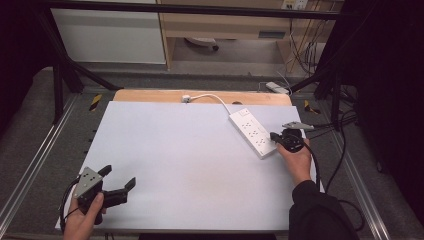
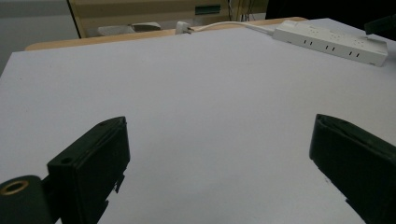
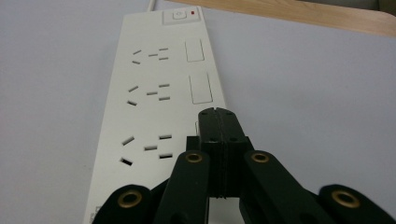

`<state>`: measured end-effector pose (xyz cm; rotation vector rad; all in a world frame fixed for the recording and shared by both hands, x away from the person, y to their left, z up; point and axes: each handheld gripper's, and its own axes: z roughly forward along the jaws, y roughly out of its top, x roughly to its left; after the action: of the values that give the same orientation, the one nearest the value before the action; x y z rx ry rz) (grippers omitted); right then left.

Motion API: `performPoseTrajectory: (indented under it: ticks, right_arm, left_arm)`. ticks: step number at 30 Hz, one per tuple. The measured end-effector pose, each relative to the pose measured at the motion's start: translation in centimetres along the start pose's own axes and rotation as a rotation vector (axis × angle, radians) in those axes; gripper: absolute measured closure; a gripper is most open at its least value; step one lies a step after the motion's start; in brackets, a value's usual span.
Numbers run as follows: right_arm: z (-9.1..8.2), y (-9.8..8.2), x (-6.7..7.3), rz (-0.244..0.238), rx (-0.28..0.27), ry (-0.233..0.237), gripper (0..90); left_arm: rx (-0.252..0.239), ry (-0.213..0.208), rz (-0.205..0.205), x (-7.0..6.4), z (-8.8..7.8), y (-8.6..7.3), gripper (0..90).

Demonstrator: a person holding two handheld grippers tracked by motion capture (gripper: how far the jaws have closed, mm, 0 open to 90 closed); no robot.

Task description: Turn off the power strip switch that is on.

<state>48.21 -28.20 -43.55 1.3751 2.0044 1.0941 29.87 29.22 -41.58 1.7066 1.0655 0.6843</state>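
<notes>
Pale grey surface (image 1: pixel 190 165), wooden strip at far edge. White power strip (image 1: pixel 253 132) lies flat far right, cord trailing; rigid, light, smooth plastic, so grip across its narrow sides. Right claw (image 3: pixel 218 122) pressed together above it; left claw (image 1: pixel 119 181) spread, idle.

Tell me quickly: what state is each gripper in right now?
Left gripper: open, jaws wide apart, holding nothing.
Right gripper: shut, jaws pressed together over the power strip, gripping nothing.
</notes>
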Motion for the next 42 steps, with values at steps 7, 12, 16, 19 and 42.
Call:
performPoseTrajectory:
  ticks: [7,12,16,19,42]
  right_arm:
    - [0.2,-0.2,0.0,0.001,-0.001,-0.002,90.0]
    - [0.3,-0.2,0.1,-0.015,-0.001,-0.006,90.0]
    - [0.3,-0.5,0.0,-0.012,-0.009,-0.007,90.0]
    - [0.3,-0.7,0.0,-0.012,-0.020,-0.004,90.0]
    - [0.2,-1.4,0.0,0.003,-0.070,-0.012,90.0]
  left_arm:
    - [0.003,0.003,-0.007,0.0,0.0,-0.1,4.9]
    - [0.005,-0.002,-0.010,0.0,0.1,-0.1,4.9]
    - [0.006,-0.001,-0.010,0.0,0.1,-0.1,5.0]
    - [0.007,-0.001,-0.008,0.1,0.1,-0.1,5.0]
    - [0.008,0.003,-0.005,0.1,0.1,-0.1,5.0]
